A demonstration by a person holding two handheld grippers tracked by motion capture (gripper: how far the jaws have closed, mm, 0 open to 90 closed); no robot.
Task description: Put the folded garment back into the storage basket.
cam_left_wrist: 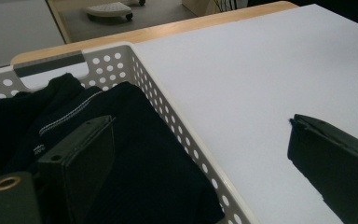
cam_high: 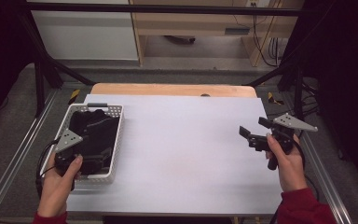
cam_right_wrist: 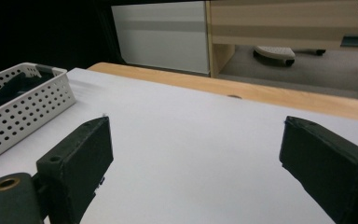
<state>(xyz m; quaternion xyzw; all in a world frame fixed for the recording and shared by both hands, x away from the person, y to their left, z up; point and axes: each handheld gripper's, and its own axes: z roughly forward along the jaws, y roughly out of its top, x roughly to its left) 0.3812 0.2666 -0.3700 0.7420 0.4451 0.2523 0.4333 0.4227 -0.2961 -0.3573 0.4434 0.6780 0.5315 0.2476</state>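
Left hand-held gripper (cam_high: 85, 140): held over the white perforated basket (cam_high: 116, 140) at the left edge of the table (cam_high: 177, 149), jaws spread wide. In the left gripper view, one jaw over the dark clothing (cam_left_wrist: 121, 163) inside the basket, the other jaw outside the basket wall, over bare white table surface. Nothing gripped between the jaws; contact with the fabric cannot be determined.

Right hand-held gripper (cam_high: 251, 130): held above the right side of the table, well apart from the basket, jaws spread wide and pointed toward the table's middle. Nothing between the jaws in the right gripper view (cam_right_wrist: 191, 172); bare white surface visible through the gap.

Dark clothing: black knit fabric, crumpled, filling the basket. White stitched seam line visible on one fold in the left gripper view. Lying inside the basket walls.

Basket: rectangular, white plastic, round holes in the walls, grey handle slot (cam_left_wrist: 49, 64) at the far end. Resting on the table's left side, long axis running away from the person.

Table: white top sheet over a wooden edge (cam_high: 172, 89) at the far side.

Hands: left hand (cam_high: 58, 186) wrapped around the left gripper's handle near the basket's near end; right hand (cam_high: 286, 163) wrapped around the right gripper's handle, red sleeve (cam_high: 303, 207) at the wrist.
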